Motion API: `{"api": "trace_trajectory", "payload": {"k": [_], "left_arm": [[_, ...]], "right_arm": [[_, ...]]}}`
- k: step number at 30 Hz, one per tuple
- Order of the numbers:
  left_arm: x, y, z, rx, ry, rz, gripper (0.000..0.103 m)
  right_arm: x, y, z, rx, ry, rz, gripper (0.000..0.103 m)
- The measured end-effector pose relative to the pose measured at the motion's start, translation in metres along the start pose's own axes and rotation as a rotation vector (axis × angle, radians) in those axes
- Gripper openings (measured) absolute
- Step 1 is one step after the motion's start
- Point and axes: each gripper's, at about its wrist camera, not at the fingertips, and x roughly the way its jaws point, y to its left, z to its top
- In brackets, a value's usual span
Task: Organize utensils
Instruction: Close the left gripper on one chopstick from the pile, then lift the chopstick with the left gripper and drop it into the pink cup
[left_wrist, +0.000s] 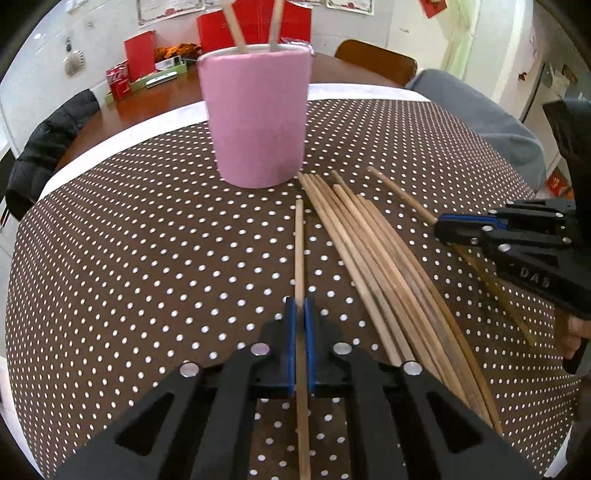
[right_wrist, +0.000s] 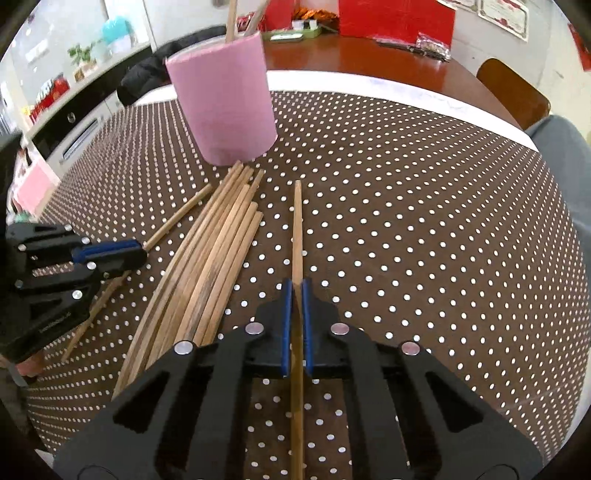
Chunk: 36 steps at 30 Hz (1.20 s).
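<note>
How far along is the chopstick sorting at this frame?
Early. Done: two chopsticks stand in the pink cup. In hand: the left gripper and right gripper are each shut on one chopstick. Left: the loose pile on the dotted cloth.

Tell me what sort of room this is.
Probably a home dining area: a wooden table under a polka-dot tablecloth, a wooden chair, and chopsticks beside a pink cup.
</note>
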Motion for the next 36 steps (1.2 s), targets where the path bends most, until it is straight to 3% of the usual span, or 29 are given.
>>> {"api": "trace_trajectory", "payload": {"k": [8,19,31,36], "left_arm": [[-0.033,0.013,-0.009,-0.086,-0.136,-0.033,0.005],[-0.126,0.019,0.022,-0.147,-0.528,-0.043,0.005],[-0.174,0.033,0.070,-0.140,-0.837,-0.063,0.005],[-0.178,0.036,0.098,-0.121,-0.969,-0.070,0.005]], "right_arm": [[-0.026,-0.006,-0.007,0.034,-0.095,0.054,0.006],[-0.088,-0.010,0.003,0.083,-0.368,0.185,0.006],[-0.125,0.010,0.058,0.050,-0.521,0.223,0.006],[-0.143,0.022,0.103,0.039,-0.626,0.236,0.006]]}}
